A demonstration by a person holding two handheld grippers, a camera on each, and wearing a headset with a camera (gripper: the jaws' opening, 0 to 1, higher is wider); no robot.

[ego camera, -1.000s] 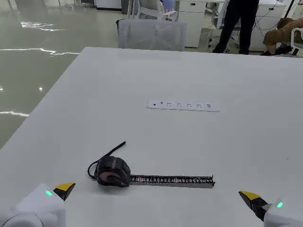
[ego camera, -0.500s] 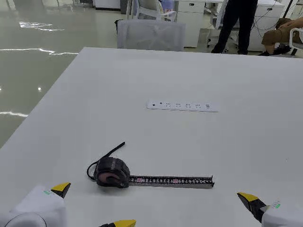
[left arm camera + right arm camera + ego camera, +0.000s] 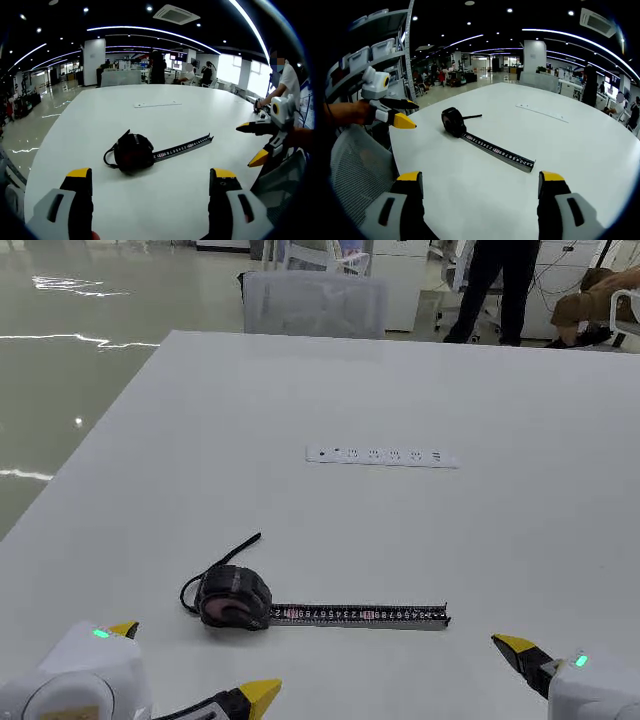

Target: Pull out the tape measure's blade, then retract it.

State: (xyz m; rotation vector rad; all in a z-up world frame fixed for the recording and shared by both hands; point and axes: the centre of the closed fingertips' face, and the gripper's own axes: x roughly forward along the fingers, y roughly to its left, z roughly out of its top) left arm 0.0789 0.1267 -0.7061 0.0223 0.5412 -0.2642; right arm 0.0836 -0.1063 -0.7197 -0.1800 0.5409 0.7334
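Left gripper (image 3: 193, 660), released, is now nearer the tape measure (image 3: 234, 597), blade (image 3: 360, 616) extended along the tabletop's (image 3: 400, 390) near edge; right gripper (image 3: 480, 176) also released.

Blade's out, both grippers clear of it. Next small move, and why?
Probably move the left gripper forward to close on the tape measure case, so the blade can be retracted. The blade lies extended on the table, the right gripper is open too, and the case sits just ahead of the left jaws.
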